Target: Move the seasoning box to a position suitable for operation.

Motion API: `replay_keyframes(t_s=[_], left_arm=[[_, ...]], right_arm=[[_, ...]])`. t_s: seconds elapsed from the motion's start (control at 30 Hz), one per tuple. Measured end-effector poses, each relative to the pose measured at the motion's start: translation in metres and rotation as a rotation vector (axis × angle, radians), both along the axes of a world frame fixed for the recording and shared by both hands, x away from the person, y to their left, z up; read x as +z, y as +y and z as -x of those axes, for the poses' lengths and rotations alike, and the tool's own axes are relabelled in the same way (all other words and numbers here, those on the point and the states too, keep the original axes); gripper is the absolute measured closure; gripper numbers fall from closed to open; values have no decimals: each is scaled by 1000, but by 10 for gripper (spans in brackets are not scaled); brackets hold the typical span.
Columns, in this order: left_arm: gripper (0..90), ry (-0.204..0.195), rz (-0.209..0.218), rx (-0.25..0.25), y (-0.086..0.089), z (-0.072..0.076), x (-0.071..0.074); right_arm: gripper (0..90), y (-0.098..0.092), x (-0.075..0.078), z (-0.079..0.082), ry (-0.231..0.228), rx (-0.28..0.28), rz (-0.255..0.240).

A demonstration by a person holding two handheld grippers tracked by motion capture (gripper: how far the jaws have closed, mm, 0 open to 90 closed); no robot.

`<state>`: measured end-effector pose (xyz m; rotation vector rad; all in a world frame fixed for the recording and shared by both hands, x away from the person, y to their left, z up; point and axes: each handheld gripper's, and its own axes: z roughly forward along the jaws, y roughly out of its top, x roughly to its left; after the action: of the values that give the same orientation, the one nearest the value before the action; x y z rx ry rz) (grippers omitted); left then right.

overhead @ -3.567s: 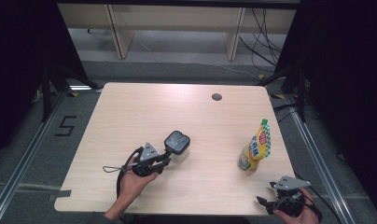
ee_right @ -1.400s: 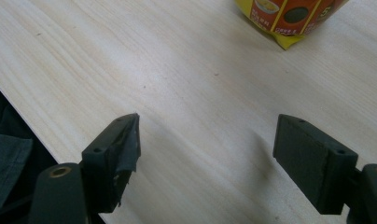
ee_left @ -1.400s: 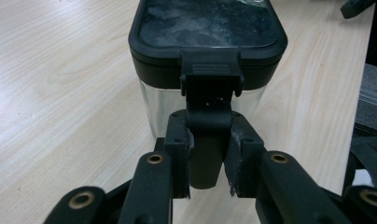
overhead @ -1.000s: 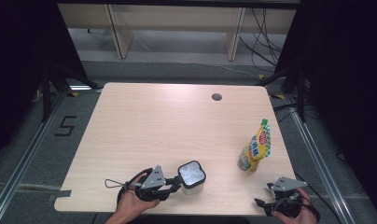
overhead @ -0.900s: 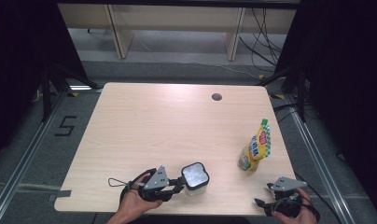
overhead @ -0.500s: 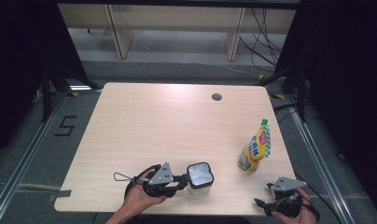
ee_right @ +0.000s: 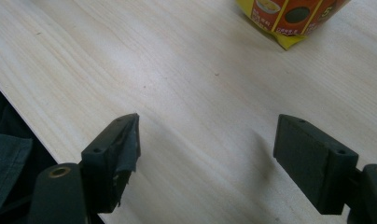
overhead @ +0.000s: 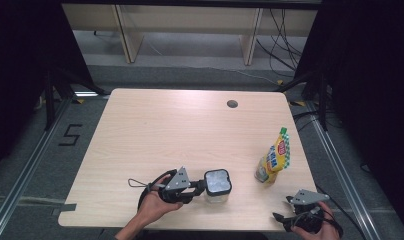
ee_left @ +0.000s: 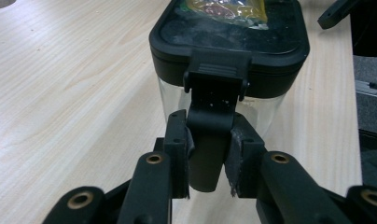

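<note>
**2 grippers at the table's near edge, 1 clamped on a jar's latch**

2 handheld grippers work the near edge of a pale wooden table (overhead: 155, 130). At left, the left gripper (ee_left: 209, 154) pinches the black latch tab (ee_left: 210, 140) of a clear, black-lidded container (overhead: 217, 184), which stands near the front edge. At right, the right gripper (ee_right: 205, 158) hovers over bare wood with its jaws spread wide, nothing between them. Just beyond it stands a yellow snack pouch (overhead: 275, 159).

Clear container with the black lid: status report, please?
Left hand-held gripper clamped on the latch tab of the container. Right hand-held gripper open, apart. Snack pouch stands clear.
</note>
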<state>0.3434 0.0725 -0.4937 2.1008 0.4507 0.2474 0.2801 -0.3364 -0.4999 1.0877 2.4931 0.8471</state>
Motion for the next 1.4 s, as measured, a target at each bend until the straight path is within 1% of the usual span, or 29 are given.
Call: replay_keyframes(t_s=[0.13,0.17,0.2,0.23,0.27,0.3,0.33,0.37,0.4,0.53,0.57,0.63,0.67,0.7,0.73,0.77,0.8,0.83,0.87,0.97,1.03,1.07,1.1,1.17,1.2,1.23,1.27,1.3,1.4], left_arm=[[716,-1,8,15,1,-1,-1],[716,-11,5,6,1,-2,-1],[716,-11,5,6,1,-2,-1],[716,-25,-11,-1,2,-4,0],[716,1,13,21,1,-3,-1],[714,-13,6,13,2,-5,-1],[714,-13,6,13,2,-5,-1],[713,-3,3,31,3,-5,-2],[713,-2,3,37,4,-6,-2],[708,4,4,46,5,-6,-2],[680,19,9,49,5,-5,-3],[617,20,5,40,6,-6,-3],[581,33,17,47,6,-4,-3],[537,62,29,65,6,-2,-4],[485,62,29,65,6,-2,-4],[426,80,17,69,9,-1,-4],[380,80,17,69,9,-1,-4],[380,76,-8,72,12,-1,-3],[354,82,15,74,13,0,-3],[302,95,12,102,19,5,-1],[297,100,9,103,21,6,0],[286,106,20,104,21,8,2],[280,103,15,110,23,10,4],[271,111,25,123,25,14,11],[269,111,25,123,25,14,11],[269,115,33,137,26,16,13],[257,111,25,141,27,17,16],[252,133,59,146,26,19,19],[258,123,47,145,27,19,23]], right_arm=[[239,0,0,0,-4,2,0],[239,0,0,0,-2,1,-1],[239,0,0,0,-2,1,-1],[239,0,0,0,-1,1,-2],[239,1,0,0,-4,1,-3],[238,1,0,0,-3,0,-4],[239,1,0,0,-3,0,-4],[239,0,0,0,-2,1,-2],[239,0,0,0,-2,1,-2],[239,0,0,0,-2,2,-2],[238,1,0,1,4,-9,-12],[238,1,0,0,-4,2,-7],[238,1,0,1,2,-4,-13],[238,2,0,2,3,-9,-16],[238,2,0,2,3,-9,-16],[238,1,0,1,3,-5,-14],[238,1,0,1,3,-5,-14],[238,1,0,1,6,-6,-14],[238,1,0,1,6,-6,-14],[237,2,0,1,0,0,-16],[238,2,0,1,1,-1,-18],[238,1,0,2,7,-2,-19],[237,0,0,1,-1,4,-18],[236,-1,-1,-1,-4,6,-14],[236,-1,-1,-1,-4,6,-14],[236,-2,-1,-1,-8,9,-12],[236,-2,-1,-1,-5,9,-14],[236,-2,-1,-1,-12,9,-16],[236,-2,-1,-1,-12,10,-14]])
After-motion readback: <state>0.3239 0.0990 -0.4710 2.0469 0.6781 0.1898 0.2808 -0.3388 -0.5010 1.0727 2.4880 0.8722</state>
